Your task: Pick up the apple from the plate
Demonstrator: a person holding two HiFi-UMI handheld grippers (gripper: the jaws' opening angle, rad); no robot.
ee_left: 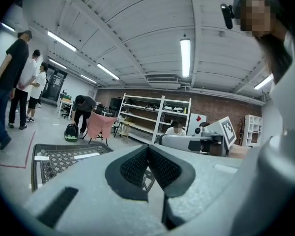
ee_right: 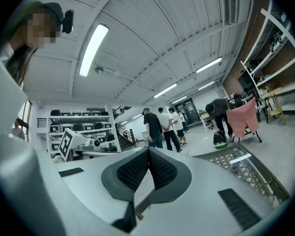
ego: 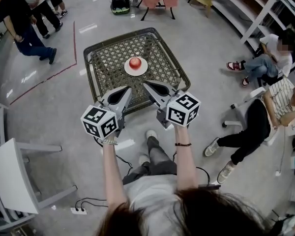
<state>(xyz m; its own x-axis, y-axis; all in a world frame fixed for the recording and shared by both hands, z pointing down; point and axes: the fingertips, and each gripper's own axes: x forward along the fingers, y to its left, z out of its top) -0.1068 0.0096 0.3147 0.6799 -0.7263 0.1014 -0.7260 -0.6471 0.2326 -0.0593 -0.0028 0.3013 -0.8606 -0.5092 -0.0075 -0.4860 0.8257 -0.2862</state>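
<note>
mesh table, apple beyond both claws

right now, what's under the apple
A round white plate sits under the red apple, its rim showing all round. The plate rests on a metal lattice table. The plate's middle is covered by the apple and cannot be seen.

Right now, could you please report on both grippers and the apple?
Left gripper, right gripper: both shut, empty. Round red apple on round white plate, mid green-framed lattice table, beyond both grippers. Nothing in the way.
</note>
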